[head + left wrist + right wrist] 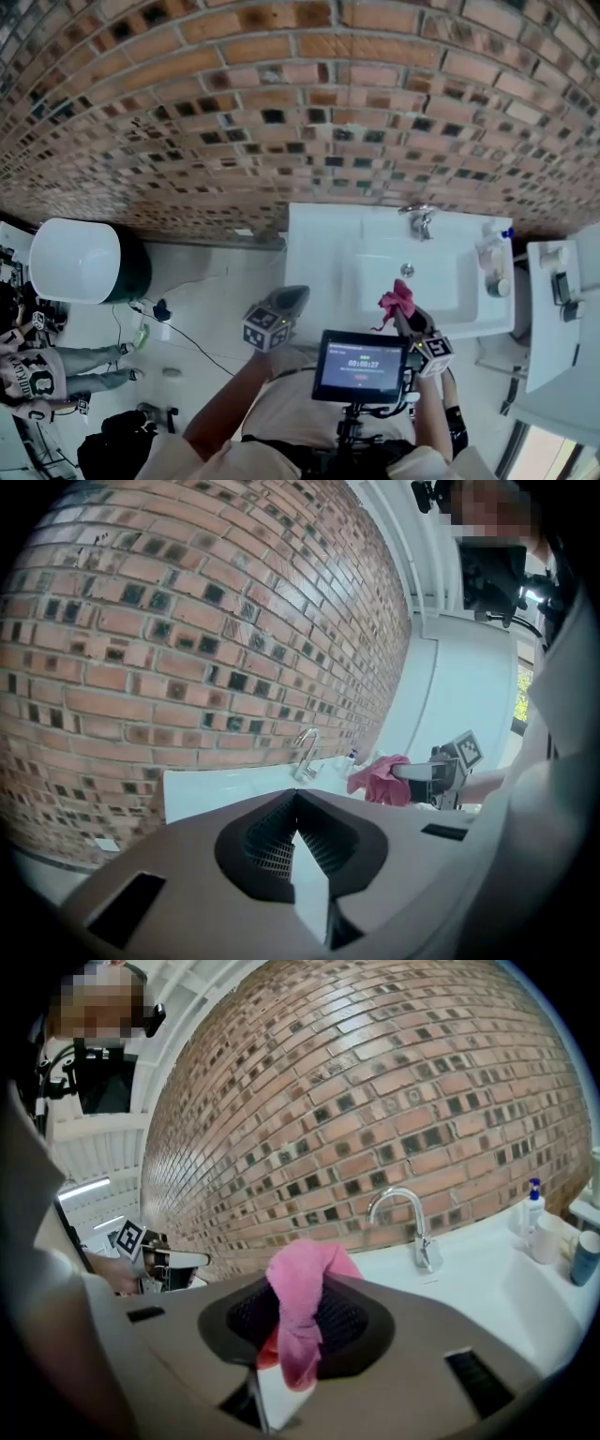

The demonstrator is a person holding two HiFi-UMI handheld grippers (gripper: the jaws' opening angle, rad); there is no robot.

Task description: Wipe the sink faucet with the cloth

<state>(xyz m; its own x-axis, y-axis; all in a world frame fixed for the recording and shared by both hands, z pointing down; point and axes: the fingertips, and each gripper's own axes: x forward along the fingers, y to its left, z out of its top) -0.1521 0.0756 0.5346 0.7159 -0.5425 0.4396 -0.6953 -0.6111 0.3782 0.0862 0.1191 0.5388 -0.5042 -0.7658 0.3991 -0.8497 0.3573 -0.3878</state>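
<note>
The right tool (403,309) clamps the pink cloth (397,298) over the sink (319,246), faucet (421,221) at its 12 o'clock, presumably ready for wiping; the left tool (289,298), jaws together and empty, idles at 9 o'clock.

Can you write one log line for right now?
right gripper: shut on pink cloth | left gripper: shut, empty | faucet: not reached

brick wall (234,112) | white bin (75,261), left | blue-topped pump bottle (492,253) | floor cable (192,339)
</note>
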